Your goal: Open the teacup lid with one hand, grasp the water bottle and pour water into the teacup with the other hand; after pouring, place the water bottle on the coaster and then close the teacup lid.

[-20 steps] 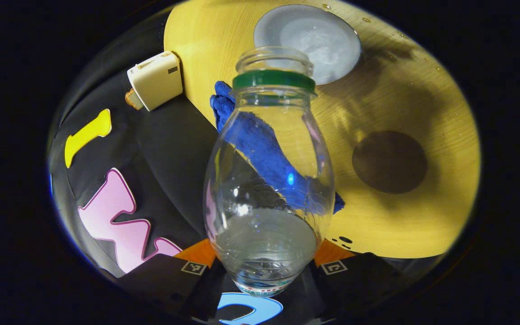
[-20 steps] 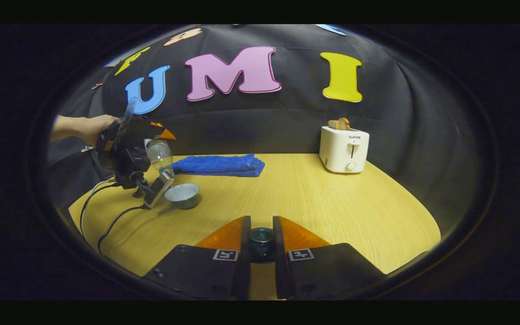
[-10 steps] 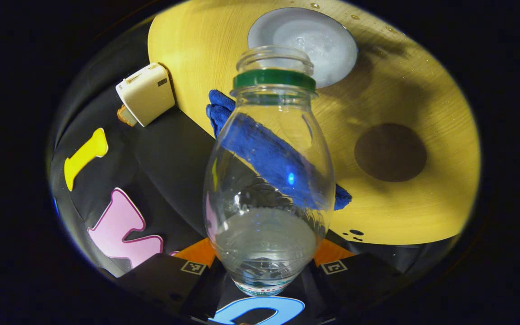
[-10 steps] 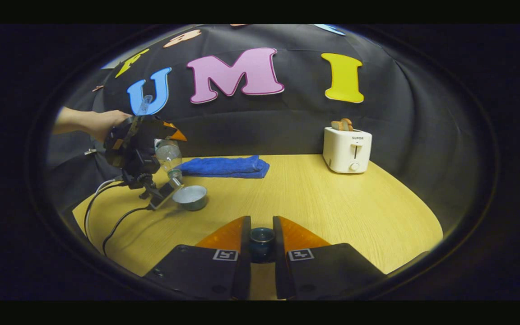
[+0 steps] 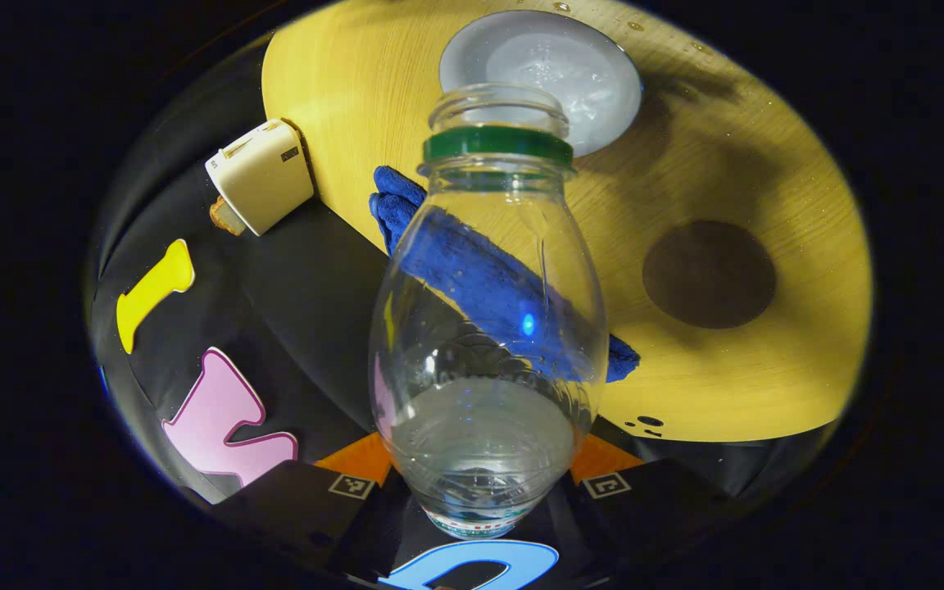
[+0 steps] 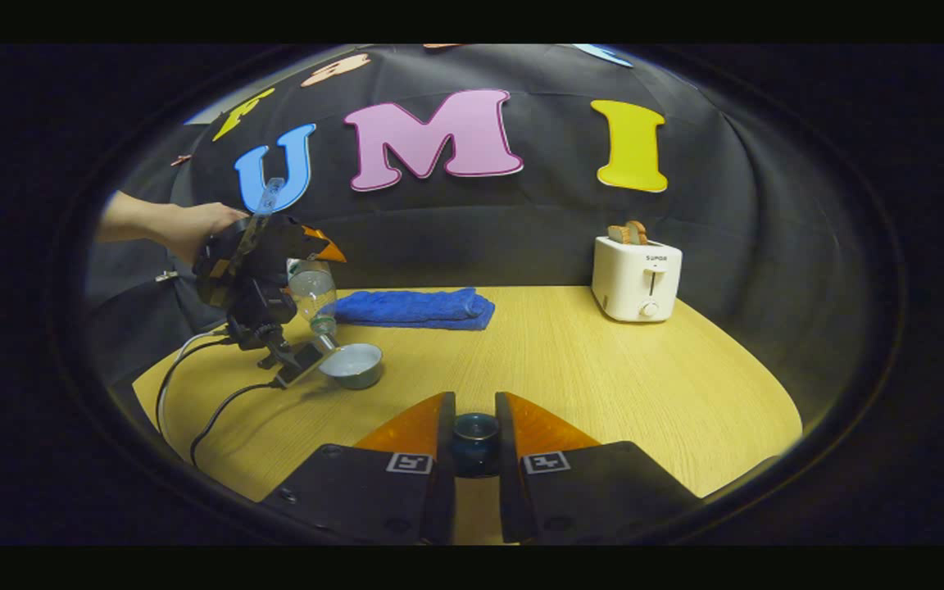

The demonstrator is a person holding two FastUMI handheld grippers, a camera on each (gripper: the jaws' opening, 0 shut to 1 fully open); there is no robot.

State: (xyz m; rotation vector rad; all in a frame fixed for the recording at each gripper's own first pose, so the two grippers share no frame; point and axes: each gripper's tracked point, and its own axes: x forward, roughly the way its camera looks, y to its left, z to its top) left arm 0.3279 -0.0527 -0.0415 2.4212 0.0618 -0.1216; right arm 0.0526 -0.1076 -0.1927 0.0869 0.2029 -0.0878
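clear plastic water bottle (image 5: 488, 328) is pinched between the two fingers of the left gripper (image 5: 480, 483), tipped mouth-down over the open teacup (image 5: 542, 78) on the wooden table (image 5: 734, 164). dark round coaster (image 5: 710, 274) lies near the teacup. right gripper (image 6: 476, 442) pinches the dark teacup lid (image 6: 475, 433) above the table.

Clear glossy plastic bottle (image 5: 488, 328) (wood-grain table (image 5: 734, 180))

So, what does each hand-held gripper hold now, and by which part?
The left hand-held gripper holds the water bottle by its lower body, near the base, neck tipped toward the teacup. The right hand-held gripper holds the teacup lid by its knob.
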